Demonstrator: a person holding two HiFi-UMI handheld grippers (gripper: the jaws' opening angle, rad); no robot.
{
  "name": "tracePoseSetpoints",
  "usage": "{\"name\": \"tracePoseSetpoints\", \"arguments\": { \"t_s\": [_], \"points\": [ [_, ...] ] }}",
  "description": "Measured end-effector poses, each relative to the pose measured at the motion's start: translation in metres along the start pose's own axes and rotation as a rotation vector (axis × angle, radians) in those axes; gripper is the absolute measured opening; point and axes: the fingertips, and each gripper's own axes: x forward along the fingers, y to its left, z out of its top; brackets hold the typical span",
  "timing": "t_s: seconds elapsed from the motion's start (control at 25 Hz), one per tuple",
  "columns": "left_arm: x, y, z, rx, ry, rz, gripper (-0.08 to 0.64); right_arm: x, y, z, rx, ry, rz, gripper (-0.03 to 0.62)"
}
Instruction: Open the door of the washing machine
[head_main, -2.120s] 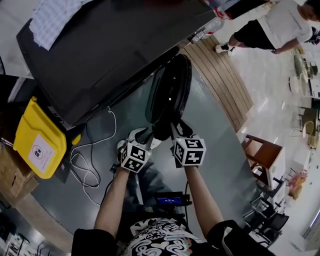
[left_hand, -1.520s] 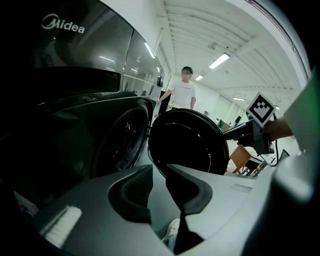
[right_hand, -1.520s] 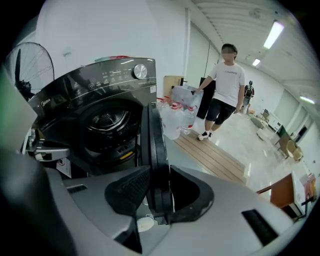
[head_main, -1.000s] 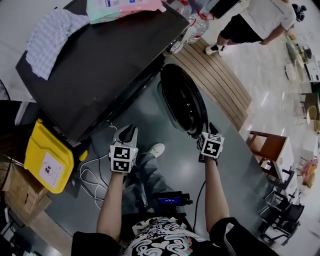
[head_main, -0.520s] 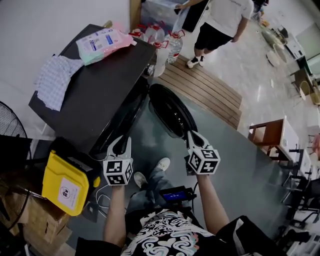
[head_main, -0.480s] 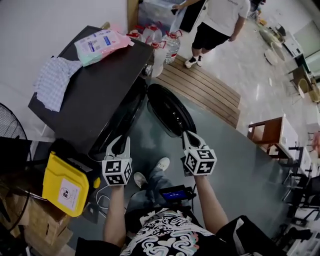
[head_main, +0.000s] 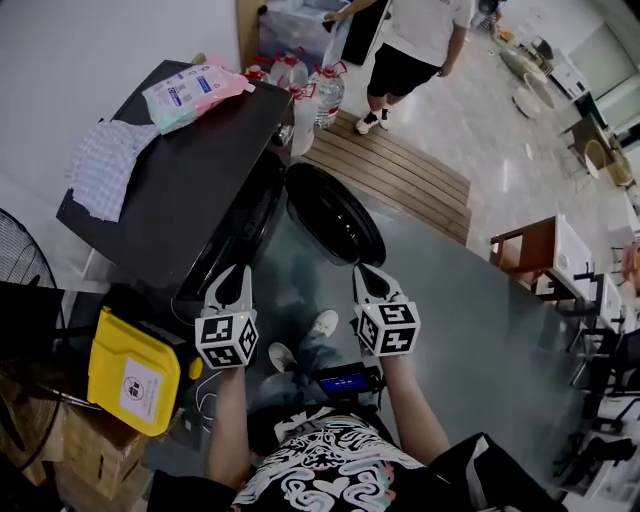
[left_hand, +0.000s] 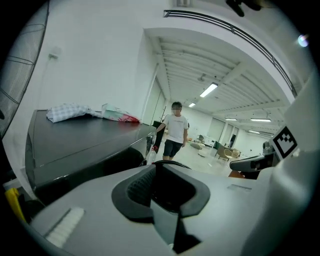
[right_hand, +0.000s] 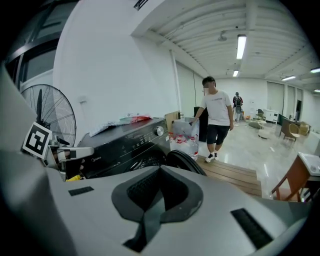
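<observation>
Both your tools were closed with nothing between their jaws. You held the left tool (head_main: 232, 275) and the right tool (head_main: 363, 272) apart, near the black washing machine (head_main: 180, 170), whose round door (head_main: 335, 212) stood swung open ahead of them.

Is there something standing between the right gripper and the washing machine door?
Nothing visible does. Only bare floor lies between the right gripper and the open door, which stands swung out from the washing machine.
</observation>
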Motion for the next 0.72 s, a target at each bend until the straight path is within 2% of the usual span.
{"name": "tracePoseSetpoints", "arguments": {
  "t_s": [0.16, 0.72],
  "points": [
    [-0.002, 0.0, -0.005, 0.039, 0.013, 0.001, 0.041, -0.005, -0.006, -0.006, 0.003, 0.009, -0.022, 0.002],
    [-0.002, 0.002, -0.004, 0.007, 0.006, 0.01, 0.038, 0.001, -0.008, -0.015, -0.014, 0.053, -0.012, 0.002]
  ]
}}
